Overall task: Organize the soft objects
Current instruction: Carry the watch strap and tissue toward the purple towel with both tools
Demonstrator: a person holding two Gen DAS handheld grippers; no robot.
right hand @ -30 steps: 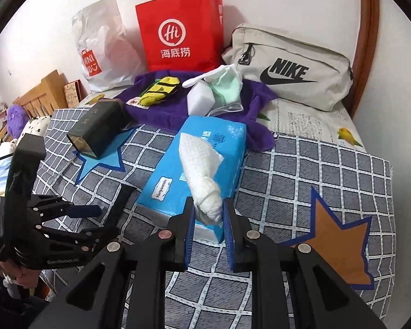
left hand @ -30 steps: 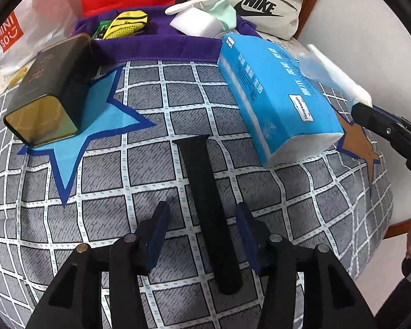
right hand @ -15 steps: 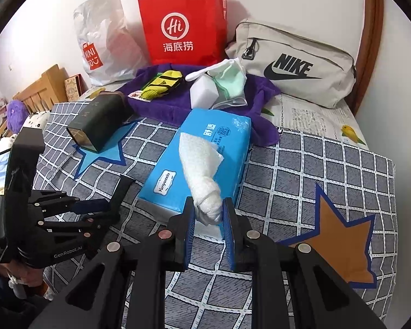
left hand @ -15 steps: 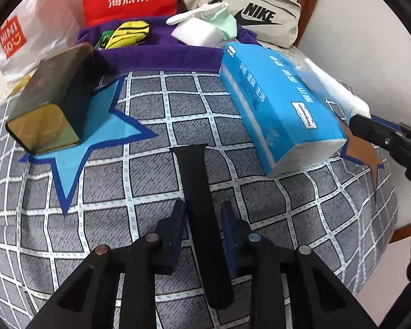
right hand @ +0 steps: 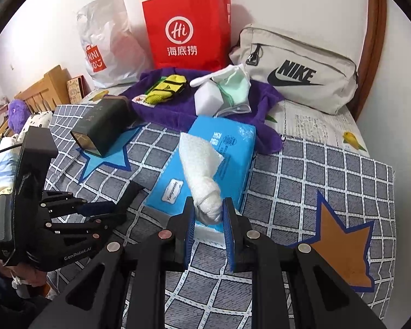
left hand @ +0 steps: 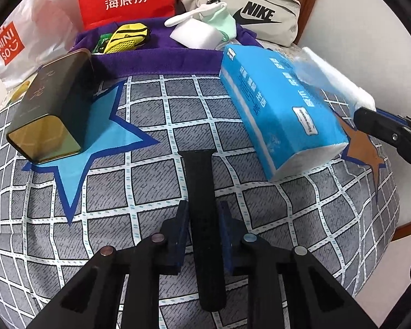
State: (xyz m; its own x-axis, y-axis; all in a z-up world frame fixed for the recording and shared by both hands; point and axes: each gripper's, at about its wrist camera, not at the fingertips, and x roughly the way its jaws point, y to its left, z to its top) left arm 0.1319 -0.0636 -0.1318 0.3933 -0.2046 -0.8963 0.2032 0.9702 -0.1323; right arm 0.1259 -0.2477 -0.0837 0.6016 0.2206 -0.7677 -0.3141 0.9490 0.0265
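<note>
A long black strap (left hand: 198, 181) lies on the checked bedspread, and my left gripper (left hand: 204, 227) is shut on it, pads pressing both sides. The right wrist view shows my left gripper (right hand: 101, 211) low at the left. A blue tissue pack (right hand: 227, 148) lies in the middle of the bed. My right gripper (right hand: 208, 219) is shut on a twisted white tissue (right hand: 202, 175) that rises out of the pack's top. In the left wrist view the tissue pack (left hand: 276, 104) sits right of the strap, and my right gripper (left hand: 370, 120) shows at the right edge.
A dark tin box (left hand: 52, 115) lies on a blue star patch. Behind, a purple towel (right hand: 164, 109) carries a yellow glove (right hand: 167, 87), a white block (right hand: 207, 100) and a green mask (right hand: 235, 85). A red paper bag (right hand: 186, 30) and a beige Nike bag (right hand: 298, 74) stand against the wall.
The left jaws have closed from wide apart onto the black strap. The right gripper and its tissue have stayed put.
</note>
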